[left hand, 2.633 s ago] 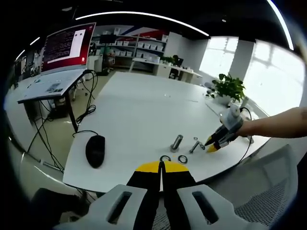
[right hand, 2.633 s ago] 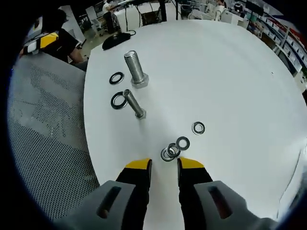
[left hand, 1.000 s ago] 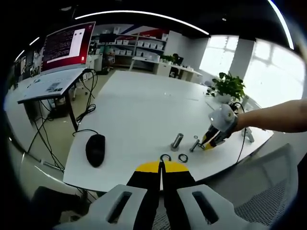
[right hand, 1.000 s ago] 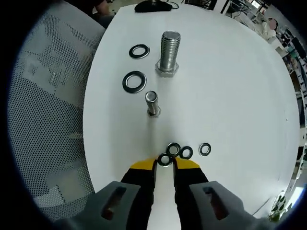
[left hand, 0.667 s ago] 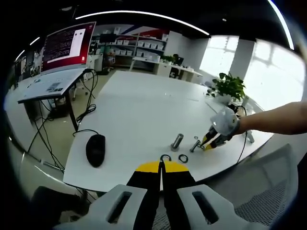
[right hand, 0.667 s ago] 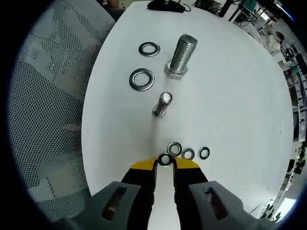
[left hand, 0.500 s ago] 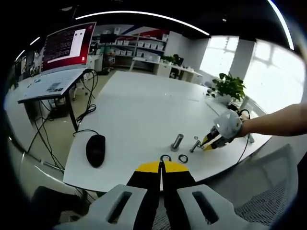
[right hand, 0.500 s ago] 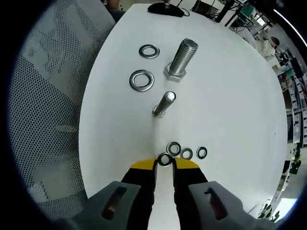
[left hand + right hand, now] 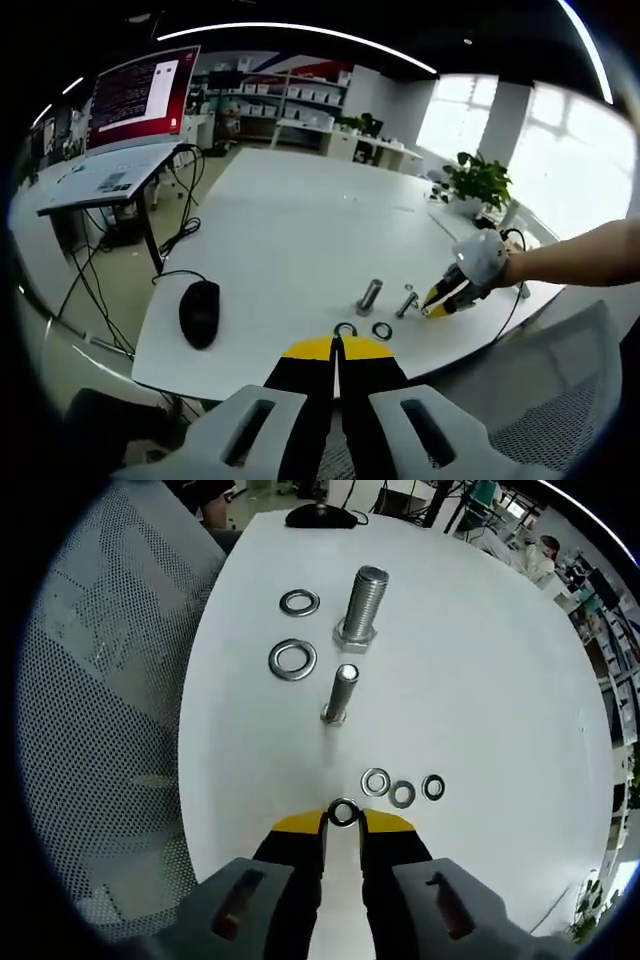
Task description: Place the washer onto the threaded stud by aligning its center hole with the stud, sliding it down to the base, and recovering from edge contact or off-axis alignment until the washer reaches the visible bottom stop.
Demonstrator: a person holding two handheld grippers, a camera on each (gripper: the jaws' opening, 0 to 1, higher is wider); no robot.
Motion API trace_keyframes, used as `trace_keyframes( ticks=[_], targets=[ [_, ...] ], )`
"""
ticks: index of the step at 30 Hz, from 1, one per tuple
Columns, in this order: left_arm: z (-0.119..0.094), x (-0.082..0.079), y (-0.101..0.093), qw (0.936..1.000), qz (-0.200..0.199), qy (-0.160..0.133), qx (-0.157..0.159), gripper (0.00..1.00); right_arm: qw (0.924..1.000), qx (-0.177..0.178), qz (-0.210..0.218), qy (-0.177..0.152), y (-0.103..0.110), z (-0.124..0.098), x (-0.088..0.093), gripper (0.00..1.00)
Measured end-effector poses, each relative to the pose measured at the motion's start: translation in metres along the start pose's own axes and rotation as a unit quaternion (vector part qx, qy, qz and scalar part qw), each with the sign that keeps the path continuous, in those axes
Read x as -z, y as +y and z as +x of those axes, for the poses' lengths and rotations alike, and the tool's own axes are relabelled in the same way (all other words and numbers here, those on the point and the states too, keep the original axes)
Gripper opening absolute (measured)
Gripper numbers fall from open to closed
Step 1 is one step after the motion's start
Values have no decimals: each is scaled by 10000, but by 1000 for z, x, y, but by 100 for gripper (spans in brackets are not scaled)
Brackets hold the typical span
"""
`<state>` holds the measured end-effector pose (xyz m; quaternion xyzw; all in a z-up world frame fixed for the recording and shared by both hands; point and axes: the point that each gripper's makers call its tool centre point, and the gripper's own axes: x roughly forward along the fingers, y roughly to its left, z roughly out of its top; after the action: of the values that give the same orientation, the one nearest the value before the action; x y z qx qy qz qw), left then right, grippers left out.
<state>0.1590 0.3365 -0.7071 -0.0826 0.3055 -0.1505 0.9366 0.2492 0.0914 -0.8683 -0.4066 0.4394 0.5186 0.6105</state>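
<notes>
We've lifted the washer (image 9: 343,813) clamped in right gripper (image 9: 343,822) off its row; left gripper (image 9: 337,347) stays closed, empty.

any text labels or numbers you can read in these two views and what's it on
Monitor screen in the left gripper view: rows of white text on red, too small and blurred to read.
Washers, bolts, table and right gripper: no markings legible.
Nothing can be quoted.

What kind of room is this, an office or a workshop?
Probably an open office or lab: a monitor on a side desk, storage shelves along the back wall, and a large white table with a computer mouse.
</notes>
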Motion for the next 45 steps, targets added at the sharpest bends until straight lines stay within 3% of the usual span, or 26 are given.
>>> trace_keyframes(
  ticks=[2, 4, 11, 23, 35, 39, 42, 45],
  targets=[
    [0, 0, 0, 10000, 1, 2, 1, 0, 9994, -183, 287, 55, 5, -1, 1, 16],
    [0, 0, 0, 10000, 6, 7, 5, 0, 9998, -123, 104, 63, 1, -1, 0, 16],
    [0, 0, 0, 10000, 4, -14, 20, 0, 9993, -217, 311, -14, 4, -1, -4, 21],
    [0, 0, 0, 10000, 12, -10, 23, 0, 9997, -77, -190, 138, 2, 1, -4, 15],
    [0, 0, 0, 10000, 21, -5, 28, 0, 9998, 34, 178, -97, -2, 0, -3, 14],
    [0, 0, -1, 10000, 17, -11, 25, 0, 9998, 73, 105, -118, -1, 0, -3, 15],
    [0, 0, -1, 10000, 22, -1, 28, 0, 9995, 318, -71, -19, -4, -2, -3, 19],
    [0, 0, -1, 10000, 19, -5, 26, 0, 9998, 222, -20, 18, 0, -1, -3, 17]
  ],
)
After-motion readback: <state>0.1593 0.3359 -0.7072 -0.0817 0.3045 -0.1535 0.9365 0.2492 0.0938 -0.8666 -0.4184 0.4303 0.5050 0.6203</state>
